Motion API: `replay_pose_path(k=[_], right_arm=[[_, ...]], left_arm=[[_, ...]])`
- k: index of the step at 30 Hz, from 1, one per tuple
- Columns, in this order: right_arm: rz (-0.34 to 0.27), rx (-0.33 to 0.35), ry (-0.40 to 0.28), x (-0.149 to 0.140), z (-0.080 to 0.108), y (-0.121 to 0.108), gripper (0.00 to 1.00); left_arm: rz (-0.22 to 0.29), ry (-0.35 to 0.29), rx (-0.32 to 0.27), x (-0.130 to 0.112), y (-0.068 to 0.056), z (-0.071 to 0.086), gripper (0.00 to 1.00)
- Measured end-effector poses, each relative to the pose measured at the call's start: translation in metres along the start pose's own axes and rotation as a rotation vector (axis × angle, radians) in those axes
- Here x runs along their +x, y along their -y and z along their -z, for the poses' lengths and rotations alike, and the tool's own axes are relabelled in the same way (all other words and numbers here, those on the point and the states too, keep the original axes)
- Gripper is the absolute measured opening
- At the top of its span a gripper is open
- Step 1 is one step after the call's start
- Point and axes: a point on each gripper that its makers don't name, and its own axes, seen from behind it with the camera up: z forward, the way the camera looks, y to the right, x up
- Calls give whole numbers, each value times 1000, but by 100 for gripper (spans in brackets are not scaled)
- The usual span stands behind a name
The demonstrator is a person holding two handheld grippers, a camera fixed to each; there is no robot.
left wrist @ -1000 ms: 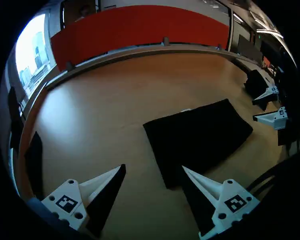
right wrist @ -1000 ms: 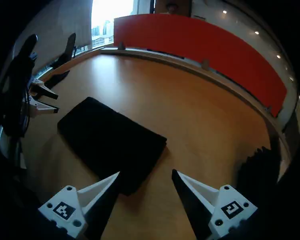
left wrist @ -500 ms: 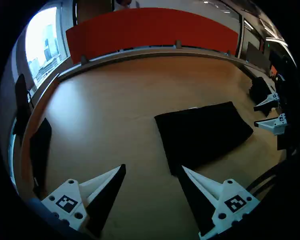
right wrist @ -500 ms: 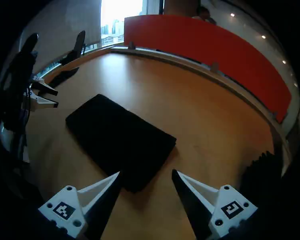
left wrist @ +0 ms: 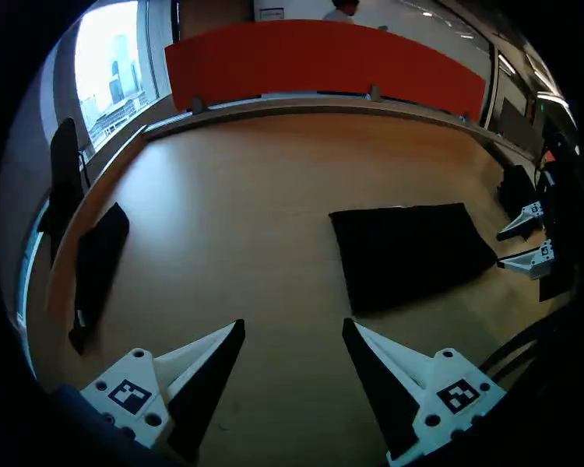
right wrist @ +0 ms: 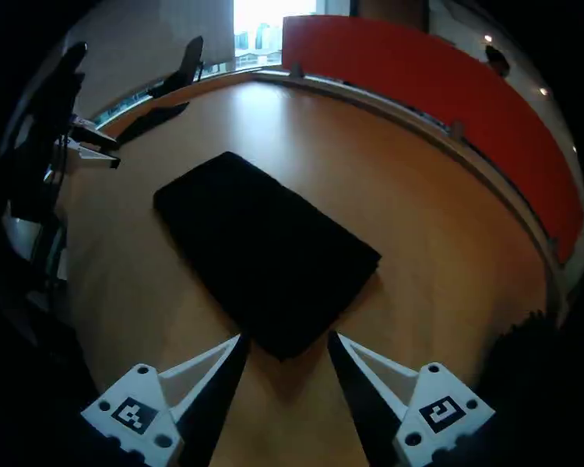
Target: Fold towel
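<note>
A black towel lies folded into a flat rectangle on the wooden table. In the left gripper view my left gripper is open over bare wood, left of and nearer than the towel's corner. My right gripper appears there at the far right, beside the towel's other end. In the right gripper view the towel stretches away from my open right gripper, whose fingertips flank its near corner just above it. The left gripper appears at the upper left, off the towel.
A red partition runs along the table's far edge. A black chair and a flat dark object sit by the left edge. Dark clutter stands at the left in the right gripper view. A bright window lies beyond.
The left gripper has swung left and away, so its right fingertip no longer overlaps the towel. The right gripper has come closer, its fingertips now at the towel's near corner and slightly narrower.
</note>
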Motion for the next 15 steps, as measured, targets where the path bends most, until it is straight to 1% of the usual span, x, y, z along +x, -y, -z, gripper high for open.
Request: replay_pose_path(k=[4, 7, 9, 15], right_arm=[[27, 22, 34, -8, -3, 3, 57], [33, 33, 53, -12, -4, 4, 46], [32, 36, 59, -13, -5, 4, 44], [33, 39, 73, -18, -5, 2, 44]], left_arm=[[8, 0, 13, -4, 4, 5, 94], [18, -2, 14, -6, 4, 9, 93], [23, -3, 15, -6, 5, 10, 93], [27, -4, 18, -7, 6, 11, 93]])
